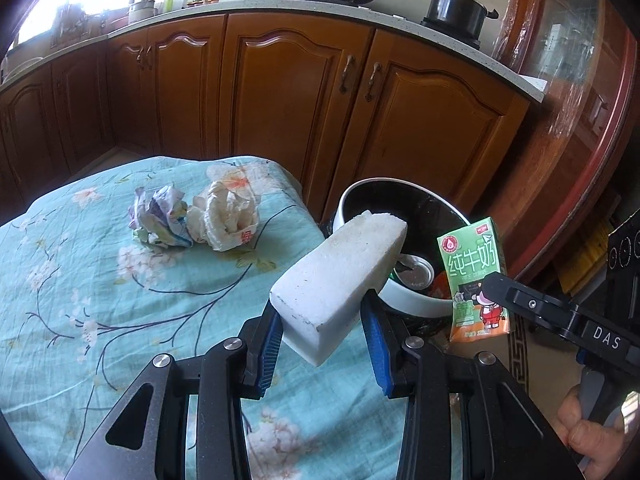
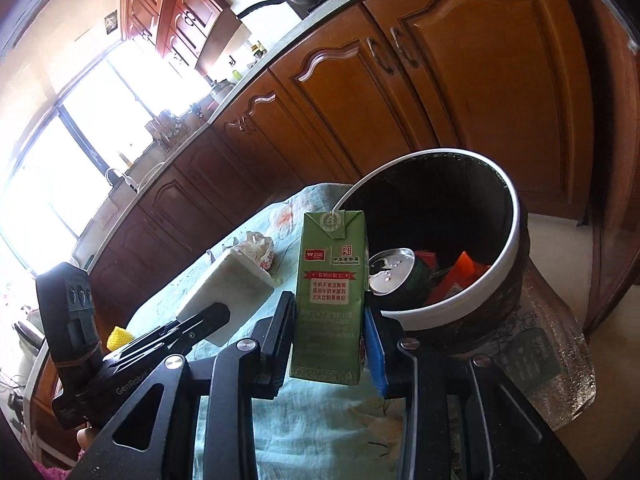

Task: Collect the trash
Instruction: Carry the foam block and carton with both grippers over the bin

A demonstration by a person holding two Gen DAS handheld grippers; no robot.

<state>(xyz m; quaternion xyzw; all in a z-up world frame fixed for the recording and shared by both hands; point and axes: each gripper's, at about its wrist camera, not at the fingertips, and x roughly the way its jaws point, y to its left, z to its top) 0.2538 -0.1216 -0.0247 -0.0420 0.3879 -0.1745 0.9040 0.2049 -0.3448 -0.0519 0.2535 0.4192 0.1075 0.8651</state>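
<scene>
My left gripper (image 1: pixel 322 330) is shut on a white foam block (image 1: pixel 340 276) and holds it above the table's right edge, its far end over the rim of the trash bin (image 1: pixel 416 304). My right gripper (image 2: pixel 330 334) is shut on a green milk carton (image 2: pixel 330 296), held upright just in front of the bin (image 2: pixel 516 216). The carton also shows in the left wrist view (image 1: pixel 474 276), and the foam block in the right wrist view (image 2: pixel 228 292). Two crumpled wads, a printed paper one (image 1: pixel 160 218) and a whitish one (image 1: pixel 226 216), lie on the floral cloth.
The bin holds a can (image 2: pixel 394 272) and orange wrappers (image 2: pixel 460 276). The table has a teal floral cloth (image 1: pixel 80 280). Wooden cabinets (image 1: pixel 300 92) stand behind, with a pot (image 1: pixel 456 10) and pan on the counter. A yellow object (image 2: pixel 118 338) lies at the left.
</scene>
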